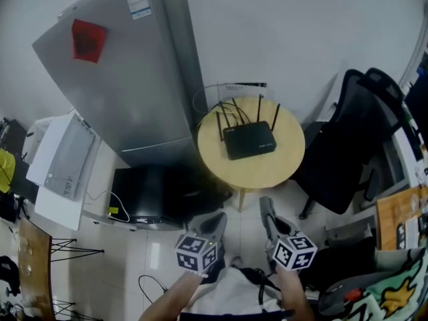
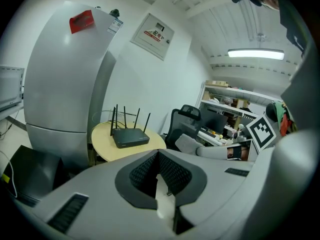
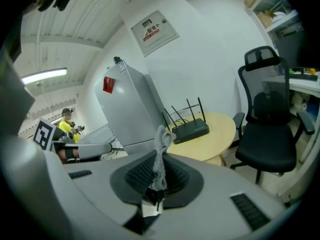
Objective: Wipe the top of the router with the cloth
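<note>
One limp grey cloth (image 3: 161, 149) is pinched by its end in the fingers of the right gripper (image 3: 158, 178). The left gripper (image 2: 159, 175) has its fingers closed on nothing. The router (image 1: 249, 140) sits near the middle of the tabletop (image 1: 267, 174), antennas (image 1: 241, 116) toward the far edge, well apart from both grippers. It is probably light and may slide, so steady its near edge.

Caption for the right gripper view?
Right tongs clamp a grey cloth, facing the black router on the round table.

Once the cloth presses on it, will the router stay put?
Probably slides a little under the cloth: the router is a low flat box on a smooth round table. Unlikely to tip. Its thin upright antennas may flex if brushed.
</note>
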